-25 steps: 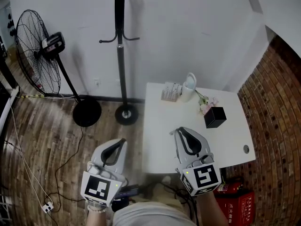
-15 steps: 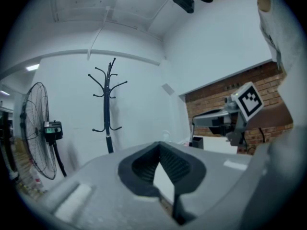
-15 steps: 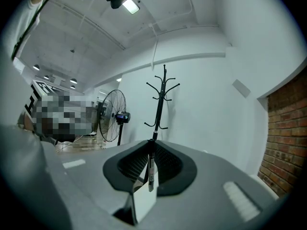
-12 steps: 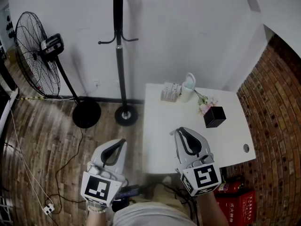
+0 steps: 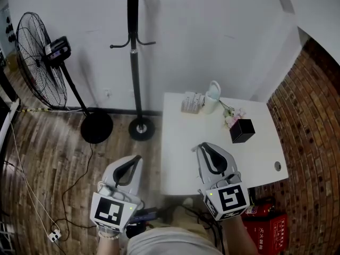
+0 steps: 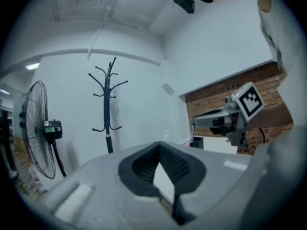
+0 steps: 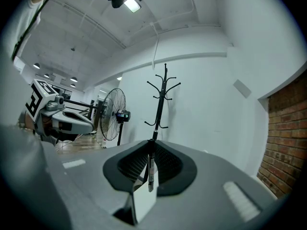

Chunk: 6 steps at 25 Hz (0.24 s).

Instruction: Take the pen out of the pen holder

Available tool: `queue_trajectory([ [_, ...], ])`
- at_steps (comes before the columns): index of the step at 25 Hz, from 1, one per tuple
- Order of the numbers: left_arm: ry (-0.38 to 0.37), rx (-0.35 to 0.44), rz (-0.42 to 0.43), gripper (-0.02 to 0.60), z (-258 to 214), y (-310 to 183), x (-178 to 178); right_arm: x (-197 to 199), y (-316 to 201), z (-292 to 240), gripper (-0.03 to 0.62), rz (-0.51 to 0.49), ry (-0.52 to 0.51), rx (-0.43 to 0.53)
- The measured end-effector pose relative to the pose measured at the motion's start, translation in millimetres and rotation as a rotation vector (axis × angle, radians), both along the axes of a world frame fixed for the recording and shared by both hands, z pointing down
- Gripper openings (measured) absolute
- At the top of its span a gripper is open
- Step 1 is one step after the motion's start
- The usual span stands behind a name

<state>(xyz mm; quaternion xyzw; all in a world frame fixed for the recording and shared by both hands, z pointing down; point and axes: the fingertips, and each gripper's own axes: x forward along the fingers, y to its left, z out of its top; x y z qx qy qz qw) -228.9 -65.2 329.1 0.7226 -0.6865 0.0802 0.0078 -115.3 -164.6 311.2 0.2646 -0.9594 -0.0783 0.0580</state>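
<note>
Your right gripper [image 5: 204, 147] is clamped on the pen [image 7: 150, 170], which stands upright between its jaws. The pen holder [image 5: 243, 131] sits on the table [image 5: 178, 158] ahead and to its right. Your left gripper [image 5: 138, 158] is closed on nothing.

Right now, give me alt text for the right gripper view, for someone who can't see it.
The right gripper has its jaws shut on a slim dark pen that hangs upright between them. Beyond stand a black coat stand and a floor fan against a white wall, with the left gripper at far left.
</note>
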Motion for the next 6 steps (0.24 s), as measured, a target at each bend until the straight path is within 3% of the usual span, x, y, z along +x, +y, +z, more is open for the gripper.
queue_trajectory([
  [6,-0.001,0.001,0.0,-0.008,3.8,-0.6,1.0,0.0,0.4,2.2,0.04,-0.002,0.0,0.007],
])
